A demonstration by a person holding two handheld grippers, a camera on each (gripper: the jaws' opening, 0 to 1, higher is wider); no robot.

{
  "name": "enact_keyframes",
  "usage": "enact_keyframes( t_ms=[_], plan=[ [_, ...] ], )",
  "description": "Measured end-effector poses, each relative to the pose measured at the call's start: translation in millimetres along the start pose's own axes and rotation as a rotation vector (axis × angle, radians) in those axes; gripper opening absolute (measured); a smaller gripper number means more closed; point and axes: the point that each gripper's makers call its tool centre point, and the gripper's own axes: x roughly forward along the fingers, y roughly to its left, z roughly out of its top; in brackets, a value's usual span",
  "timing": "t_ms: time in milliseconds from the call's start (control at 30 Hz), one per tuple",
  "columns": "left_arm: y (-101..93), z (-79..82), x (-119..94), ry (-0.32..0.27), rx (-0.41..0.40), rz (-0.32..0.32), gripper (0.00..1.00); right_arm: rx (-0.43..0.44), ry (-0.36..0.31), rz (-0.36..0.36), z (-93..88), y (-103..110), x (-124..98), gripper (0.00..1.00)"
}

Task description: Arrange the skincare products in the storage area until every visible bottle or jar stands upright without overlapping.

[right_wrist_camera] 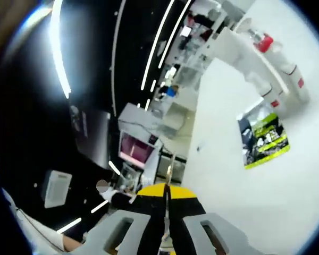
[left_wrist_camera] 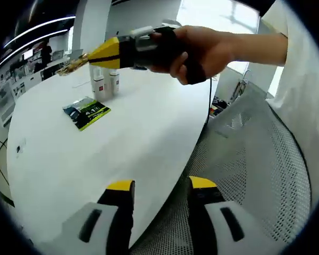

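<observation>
White oval tabletop [left_wrist_camera: 149,138] carries upright white skincare bottles [left_wrist_camera: 105,81] at 11 o'clock, beyond a flat green-black sachet [left_wrist_camera: 86,111]. Right gripper [left_wrist_camera: 74,65] nearer, fingers together; left gripper [left_wrist_camera: 159,199] fingers apart, empty.

White table [left_wrist_camera: 95,159], green-black packet [left_wrist_camera: 86,112]

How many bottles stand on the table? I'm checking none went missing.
2 clearly: white bottles side by side at the table's far side, one left, one right, beyond the green sachet. The right gripper may hide more.
</observation>
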Motion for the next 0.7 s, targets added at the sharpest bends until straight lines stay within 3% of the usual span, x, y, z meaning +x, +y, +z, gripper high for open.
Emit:
enact_keyframes(
  t_ms=[267,500,700],
  plan=[
    [-4.1,-3.8,1,0.021,0.017,-0.017,0.31,0.057,-0.019,-0.082,17.2,-35,39,0.0],
    [-3.8,-2.5,1,0.009,-0.021,-0.03,0.3,0.108,-0.037,-0.161,30.6,-63,72,0.0],
    [-2.7,-1.8,0,0.003,-0.032,-0.032,0.29,0.052,-0.011,-0.242,37.8,-84,96,0.0]
  ],
)
